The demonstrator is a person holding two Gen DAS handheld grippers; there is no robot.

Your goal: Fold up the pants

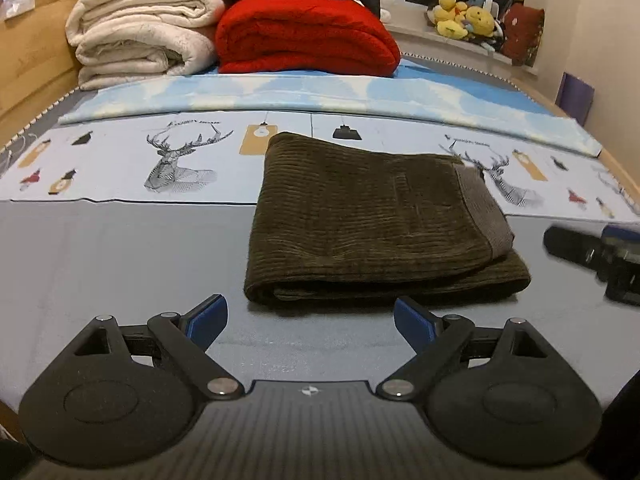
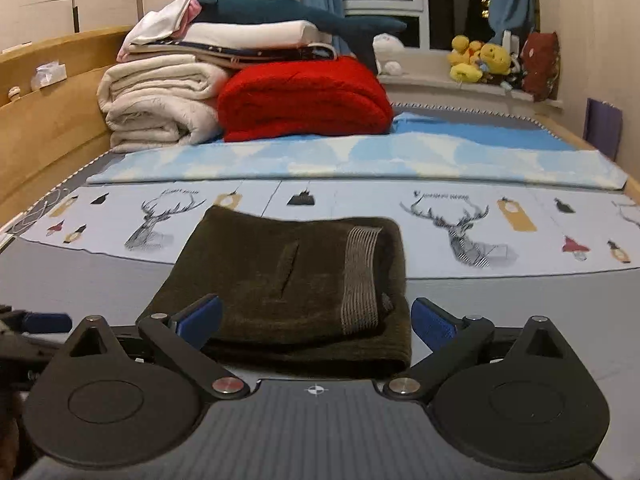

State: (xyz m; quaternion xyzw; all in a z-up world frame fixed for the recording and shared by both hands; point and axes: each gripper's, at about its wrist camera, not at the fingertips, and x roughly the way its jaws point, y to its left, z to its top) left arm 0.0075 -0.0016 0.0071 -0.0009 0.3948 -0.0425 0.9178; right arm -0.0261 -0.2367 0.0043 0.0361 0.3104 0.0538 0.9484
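Dark olive corduroy pants lie folded into a thick rectangle on the grey bed sheet, a lighter ribbed waistband strip showing on their right side. My left gripper hovers open just short of the near folded edge, with nothing between its blue pads. In the right wrist view the same pants lie straight ahead. My right gripper is spread wide over their near edge, its pads clear of the cloth. Each gripper also shows at the edge of the other's view: the right gripper and the left gripper.
Behind the pants runs a deer-print sheet, then a blue cloud blanket. Folded cream blankets and a red blanket are stacked at the far end. A wooden bed frame borders the left; plush toys sit on the windowsill.
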